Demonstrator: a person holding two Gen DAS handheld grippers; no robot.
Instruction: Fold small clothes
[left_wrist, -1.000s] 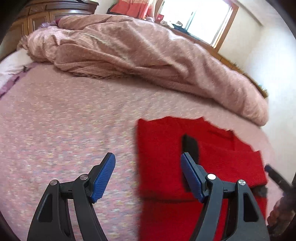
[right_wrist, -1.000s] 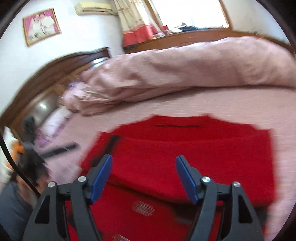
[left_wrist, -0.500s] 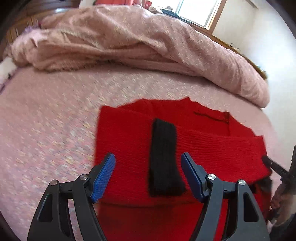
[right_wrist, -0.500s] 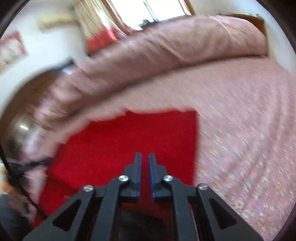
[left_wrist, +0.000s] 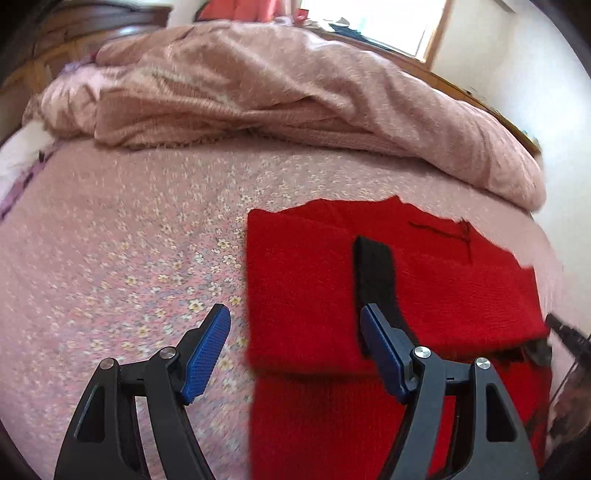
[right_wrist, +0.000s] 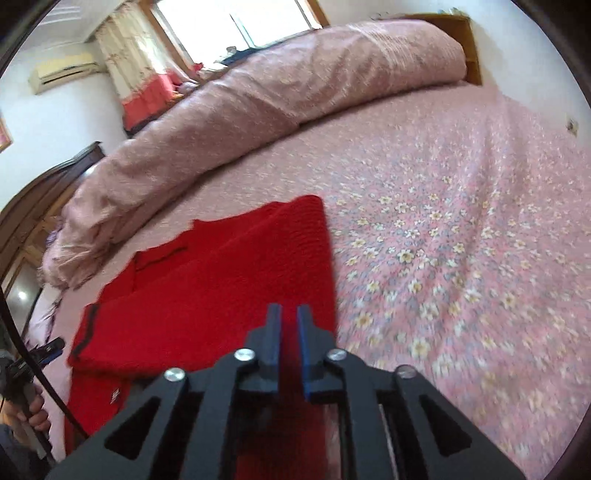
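Left wrist view: a red sweater (left_wrist: 388, 295) lies partly folded on a pink floral bedsheet (left_wrist: 129, 240), in front of a rumpled pink duvet (left_wrist: 295, 92). A black cuff (left_wrist: 375, 273) lies across the sweater's folded sleeve. The left gripper (left_wrist: 295, 326) hovers over the sweater's left edge, jaws wide apart and empty. The sweater's lower part is cut off by the frame.

Right wrist view: the right gripper (right_wrist: 288, 314) sits above the sweater's (right_wrist: 207, 288) right edge; its jaws have just been opening slightly, and only a narrow gap shows. Whether cloth is pinched is unclear. A small label (right_wrist: 115, 395) on the sweater is too blurred to read. At far left, a hand (right_wrist: 35, 406) is partly cut off.
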